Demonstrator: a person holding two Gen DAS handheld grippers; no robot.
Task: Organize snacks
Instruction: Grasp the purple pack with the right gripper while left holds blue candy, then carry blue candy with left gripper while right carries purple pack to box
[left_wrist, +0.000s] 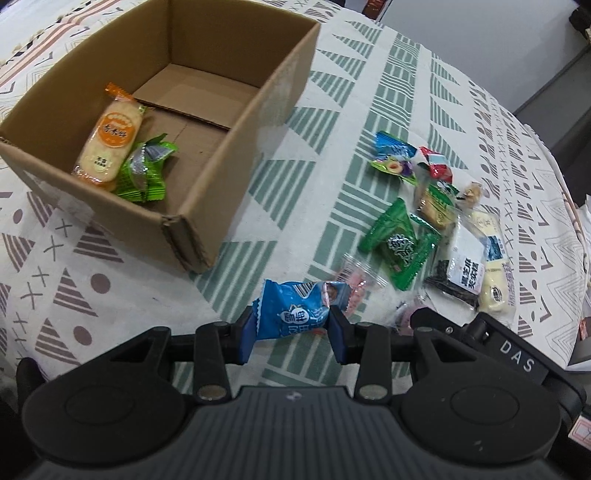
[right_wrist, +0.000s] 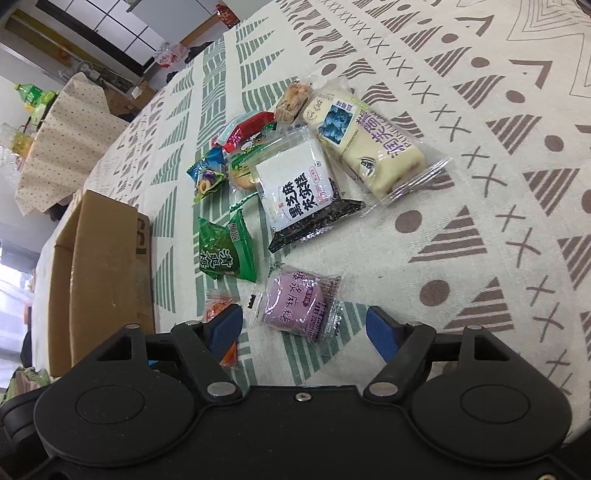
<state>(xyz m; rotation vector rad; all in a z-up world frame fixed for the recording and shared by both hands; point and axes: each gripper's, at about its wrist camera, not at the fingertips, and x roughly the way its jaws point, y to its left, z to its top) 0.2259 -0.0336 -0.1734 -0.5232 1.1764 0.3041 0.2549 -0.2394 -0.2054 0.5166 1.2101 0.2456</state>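
Observation:
My left gripper (left_wrist: 291, 325) is shut on a blue candy packet (left_wrist: 295, 312), held above the patterned cloth just right of the cardboard box (left_wrist: 258, 129). Inside the box lie an orange rice-cracker packet (left_wrist: 107, 140) and a green packet (left_wrist: 144, 173). My right gripper (right_wrist: 304, 332) is open, its blue pads on either side of a purple mochi packet (right_wrist: 295, 306) without touching it. Beyond it lie a green plum packet (right_wrist: 227, 247), a black sesame cake (right_wrist: 303, 192) and a long cream bread (right_wrist: 365, 140). The same box (right_wrist: 107, 266) stands to the left.
More small sweets are piled behind: a red packet (right_wrist: 247, 129), a blue-green one (right_wrist: 208, 173), a nut bar (right_wrist: 293, 98). An orange candy (right_wrist: 216, 310) lies by my right gripper's left finger. A second table with dotted cloth (right_wrist: 62, 147) stands at far left.

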